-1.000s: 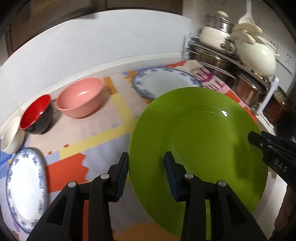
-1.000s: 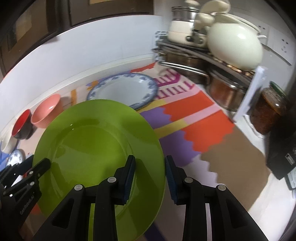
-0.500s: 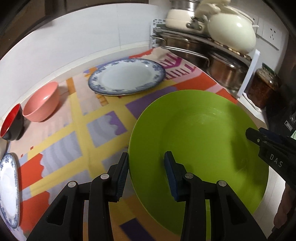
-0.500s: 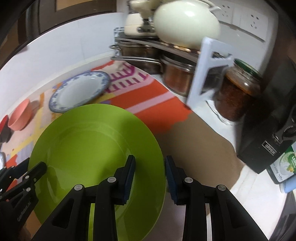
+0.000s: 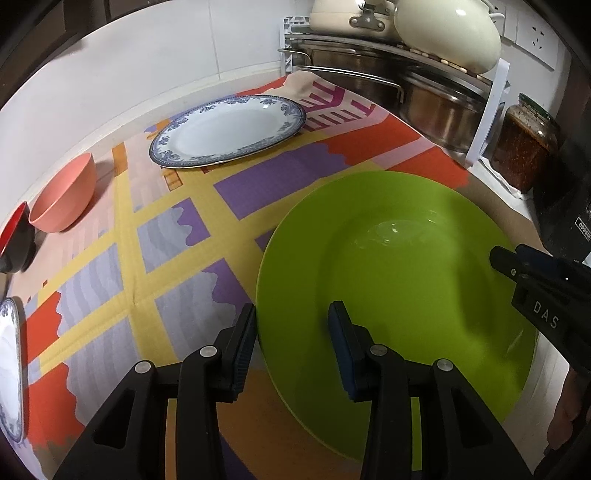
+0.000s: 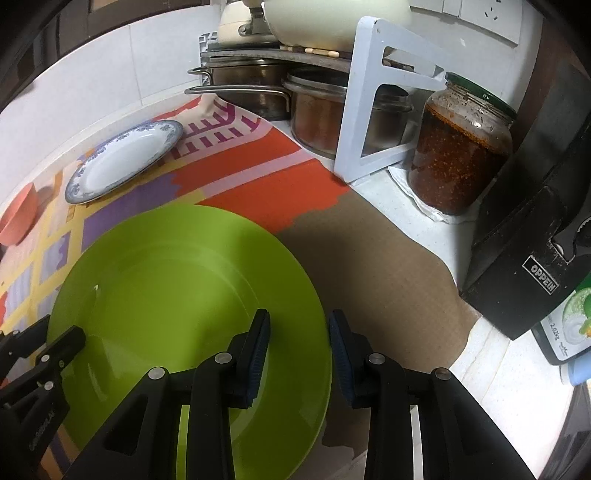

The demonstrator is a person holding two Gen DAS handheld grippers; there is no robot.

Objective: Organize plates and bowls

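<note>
A large green plate (image 5: pixel 399 266) is held between both grippers above the patterned mat. My left gripper (image 5: pixel 291 343) is shut on its left rim. My right gripper (image 6: pixel 298 350) is shut on its right rim, and the plate (image 6: pixel 184 295) fills the lower left of the right wrist view. A blue-rimmed white plate (image 5: pixel 229 129) lies flat at the back of the mat and shows in the right wrist view too (image 6: pixel 122 162). A pink bowl (image 5: pixel 62 195) and a red-and-black bowl (image 5: pixel 14 240) sit at the left. Another blue-rimmed plate (image 5: pixel 9 369) lies at the far left edge.
A white rack (image 6: pixel 373 107) with steel pots (image 5: pixel 436 99) and a cream pot (image 5: pixel 447 33) stands at the back right. A jar of chilli sauce (image 6: pixel 461 147) and a black appliance (image 6: pixel 535 240) stand on the right. A tiled wall (image 5: pixel 129 66) runs behind.
Both grippers have carried the green plate to the right along the counter. The bowls have slid toward the left edge of view, and the rack, jar and black appliance have come closer.
</note>
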